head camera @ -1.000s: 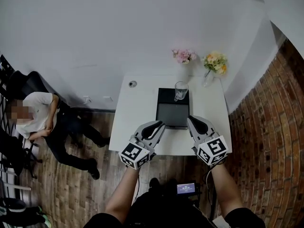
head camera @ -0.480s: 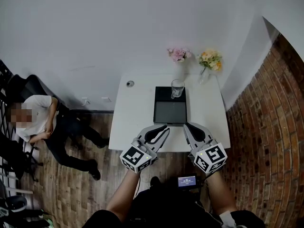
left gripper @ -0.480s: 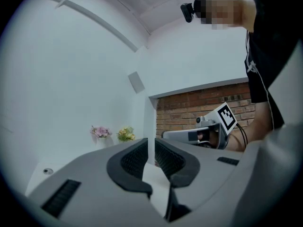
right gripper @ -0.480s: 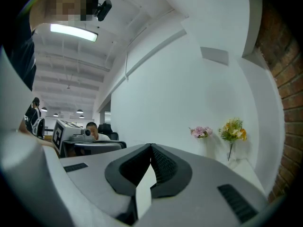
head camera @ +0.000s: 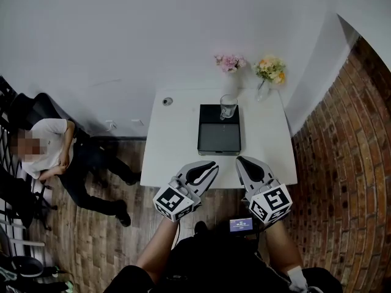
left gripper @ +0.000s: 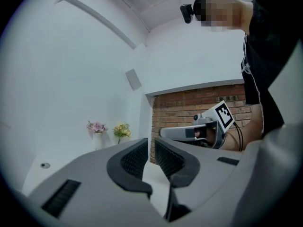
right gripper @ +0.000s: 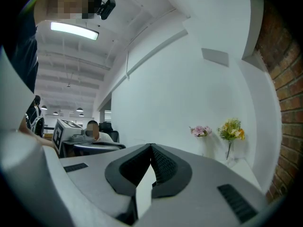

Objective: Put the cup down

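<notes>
The white surface (head camera: pixel 177 140) carried a black tray (head camera: pixel 219 142) near its middle. Over its near edge, the left tool (head camera: pixel 211 165) hung with its jaws a little apart and empty, and the right tool (head camera: pixel 239 161) was clenched on nothing. The glass cup (head camera: pixel 228 107) stood upright at the tray's far end, well apart from both.

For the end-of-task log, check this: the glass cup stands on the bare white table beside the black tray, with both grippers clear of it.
One error: the head view shows the glass cup standing on the black tray, at its far right corner, not on the bare white table. The left gripper and right gripper are clear of it.
</notes>
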`<state>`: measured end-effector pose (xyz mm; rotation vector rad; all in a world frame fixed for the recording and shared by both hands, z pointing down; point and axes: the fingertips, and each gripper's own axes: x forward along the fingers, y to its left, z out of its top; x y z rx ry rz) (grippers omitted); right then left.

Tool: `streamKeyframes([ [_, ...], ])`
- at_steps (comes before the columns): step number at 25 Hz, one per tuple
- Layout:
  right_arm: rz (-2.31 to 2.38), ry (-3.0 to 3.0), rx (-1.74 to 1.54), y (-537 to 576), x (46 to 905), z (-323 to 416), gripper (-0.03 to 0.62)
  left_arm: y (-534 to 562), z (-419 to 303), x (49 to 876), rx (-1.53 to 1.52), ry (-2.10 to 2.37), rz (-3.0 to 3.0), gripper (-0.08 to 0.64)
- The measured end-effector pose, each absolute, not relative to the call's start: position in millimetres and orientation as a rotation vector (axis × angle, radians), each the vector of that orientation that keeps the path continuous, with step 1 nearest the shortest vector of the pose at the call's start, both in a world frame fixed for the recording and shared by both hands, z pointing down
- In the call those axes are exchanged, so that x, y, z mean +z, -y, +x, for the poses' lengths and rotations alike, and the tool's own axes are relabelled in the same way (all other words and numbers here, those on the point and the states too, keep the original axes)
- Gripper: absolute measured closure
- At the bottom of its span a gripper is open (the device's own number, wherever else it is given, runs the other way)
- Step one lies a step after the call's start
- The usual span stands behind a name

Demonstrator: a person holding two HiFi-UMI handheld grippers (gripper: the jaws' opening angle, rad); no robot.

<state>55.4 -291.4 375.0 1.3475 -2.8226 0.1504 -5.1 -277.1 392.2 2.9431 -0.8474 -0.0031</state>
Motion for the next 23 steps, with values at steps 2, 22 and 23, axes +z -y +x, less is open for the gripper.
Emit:
streamKeyframes([
  [2,1.342,2.825,0.138,290,374,52,0.581,276,-6,392,-0.003,0.848,2.942,0.509],
  [22,1.38,2.811,0.166,290,384,52,0.581,280,-13,397,-0.009,0.867,2.911,0.509],
  [23,1.382,2.813,0.166,290,384,52,0.581,280,-13,397,-0.009,0.869,2.912,0.509],
])
